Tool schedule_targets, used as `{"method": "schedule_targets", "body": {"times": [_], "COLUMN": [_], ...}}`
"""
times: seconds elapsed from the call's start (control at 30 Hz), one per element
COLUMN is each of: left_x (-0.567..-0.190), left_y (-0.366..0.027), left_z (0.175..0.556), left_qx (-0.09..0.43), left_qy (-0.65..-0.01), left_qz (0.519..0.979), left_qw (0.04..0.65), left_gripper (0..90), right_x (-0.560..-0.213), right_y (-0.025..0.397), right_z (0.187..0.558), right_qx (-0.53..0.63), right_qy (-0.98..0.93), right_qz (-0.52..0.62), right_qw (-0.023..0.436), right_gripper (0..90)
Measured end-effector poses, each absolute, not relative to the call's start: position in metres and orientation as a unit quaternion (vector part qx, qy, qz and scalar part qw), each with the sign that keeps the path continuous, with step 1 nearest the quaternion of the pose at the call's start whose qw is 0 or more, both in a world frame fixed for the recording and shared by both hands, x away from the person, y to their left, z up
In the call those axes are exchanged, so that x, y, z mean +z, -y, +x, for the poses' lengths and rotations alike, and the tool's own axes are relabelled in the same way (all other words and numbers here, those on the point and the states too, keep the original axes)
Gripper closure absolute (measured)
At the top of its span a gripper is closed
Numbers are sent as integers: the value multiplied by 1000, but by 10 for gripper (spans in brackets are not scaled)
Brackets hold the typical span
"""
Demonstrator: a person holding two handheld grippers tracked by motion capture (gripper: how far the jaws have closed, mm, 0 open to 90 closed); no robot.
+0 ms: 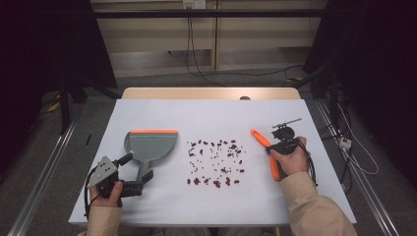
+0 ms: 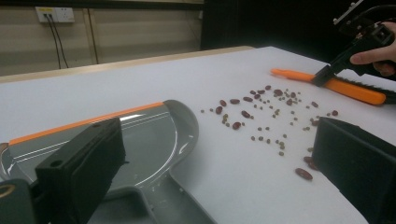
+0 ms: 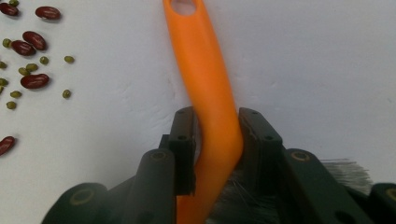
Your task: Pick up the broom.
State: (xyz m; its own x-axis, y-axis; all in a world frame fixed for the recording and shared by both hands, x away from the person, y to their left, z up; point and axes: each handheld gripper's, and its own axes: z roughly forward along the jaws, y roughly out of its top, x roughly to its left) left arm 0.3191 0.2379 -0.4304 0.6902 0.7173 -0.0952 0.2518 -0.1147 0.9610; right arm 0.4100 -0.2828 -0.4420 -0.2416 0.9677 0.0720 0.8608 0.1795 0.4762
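From the high view, a grey dustpan (image 1: pixel 147 146) with an orange lip lies on the white counter (image 1: pixel 162 206) at about nine o'clock from the scattered beans (image 1: pixel 216 162). The left claw (image 1: pixel 134 186) sits at the dustpan's handle end, at seven o'clock of the spill. The orange brush (image 1: pixel 265 147) lies at three o'clock of the beans, with the right claw (image 1: pixel 275 147) on it.

In the left gripper view, the left claw (image 2: pixel 215 172) stands spread wide, holding nothing; the dustpan (image 2: pixel 154 140) lies between and under its jaws, the beans (image 2: pixel 266 116) beyond at one o'clock.

In the right gripper view, the right claw (image 3: pixel 217 140) is clamped on the orange brush (image 3: pixel 205 79) handle, which points to twelve o'clock; beans (image 3: pixel 28 60) lie at ten o'clock.
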Motion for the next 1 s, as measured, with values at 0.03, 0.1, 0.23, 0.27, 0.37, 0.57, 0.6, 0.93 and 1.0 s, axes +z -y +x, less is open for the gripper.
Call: {"method": "schedule_targets", "body": {"times": [0.03, 0.1, 0.23, 0.27, 0.37, 0.57, 0.6, 0.93, 1.0], "left_x": [-430, -431, -430, -430, -430, -430, -430, -428, -427], "left_y": [-237, -237, -235, -236, -237, -237, -237, -237, -236], "left_z": [319, 319, 318, 318, 319, 320, 320, 319, 319], "left_qx": [203, 202, 203, 203, 203, 204, 204, 208, 211], "left_qy": [-338, -339, -338, -337, -340, -340, -339, -341, -338], "left_qz": [718, 718, 718, 718, 716, 716, 717, 714, 716], "left_qw": [573, 574, 574, 574, 575, 575, 574, 575, 574], "left_gripper": [25, 25, 25, 25, 25, 25, 25, 24, 24], "right_x": [-442, -442, -442, -441, -441, -432, -431, -413, -411], "right_y": [283, 285, 283, 283, 283, 285, 286, 308, 309], "right_z": [410, 409, 409, 410, 409, 407, 406, 385, 382], "right_qx": [216, 223, 218, 219, 222, 252, 256, 369, 378], "right_qy": [-760, -760, -769, -768, -767, -756, -754, -703, -700], "right_qz": [600, 598, 587, 587, 585, 586, 587, 581, 577], "right_qw": [126, 124, 132, 130, 139, 150, 150, 179, 185], "right_gripper": [688, 690, 694, 695, 696, 702, 702, 707, 707]}}
